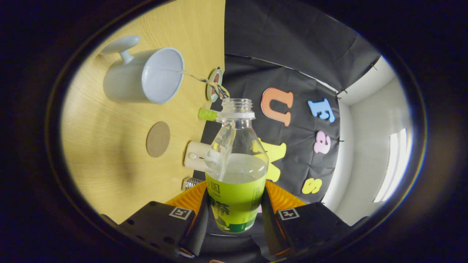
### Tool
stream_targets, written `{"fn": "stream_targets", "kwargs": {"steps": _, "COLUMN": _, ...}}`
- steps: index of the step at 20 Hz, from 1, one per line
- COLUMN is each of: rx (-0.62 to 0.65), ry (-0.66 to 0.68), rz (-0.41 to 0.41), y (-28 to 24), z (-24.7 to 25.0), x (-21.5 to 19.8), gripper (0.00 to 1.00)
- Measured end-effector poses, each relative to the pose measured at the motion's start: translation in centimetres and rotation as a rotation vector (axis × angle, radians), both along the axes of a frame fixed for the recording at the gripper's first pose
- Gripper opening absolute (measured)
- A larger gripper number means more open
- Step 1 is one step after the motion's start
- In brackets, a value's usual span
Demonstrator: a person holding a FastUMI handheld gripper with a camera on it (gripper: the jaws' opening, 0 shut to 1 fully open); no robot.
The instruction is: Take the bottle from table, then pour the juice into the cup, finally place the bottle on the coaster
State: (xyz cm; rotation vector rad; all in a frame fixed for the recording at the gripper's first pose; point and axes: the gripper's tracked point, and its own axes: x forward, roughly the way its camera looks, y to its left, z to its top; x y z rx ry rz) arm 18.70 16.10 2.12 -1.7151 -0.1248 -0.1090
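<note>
Gripper view: uncapped green-labelled bottle point(236, 171) in gripper point(234, 213)

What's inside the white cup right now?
A thin stream from the bottle, held in the tongs, reaches the cup. Its pale inner wall shows; any juice pooled inside can't be made out.

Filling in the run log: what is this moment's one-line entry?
phase: pouring | gripper: shut on bottle | bottle: tilted, uncapped, stream entering cup | coaster: bare
</note>
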Motion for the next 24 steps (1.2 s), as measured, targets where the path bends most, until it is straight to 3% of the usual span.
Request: {"fn": "stream_targets", "kwargs": {"steps": 24, "rx": -0.105, "ry": -0.053, "rz": 0.007, "y": 0.8, "z": 3.7, "x": -0.5, "gripper": 0.71}}
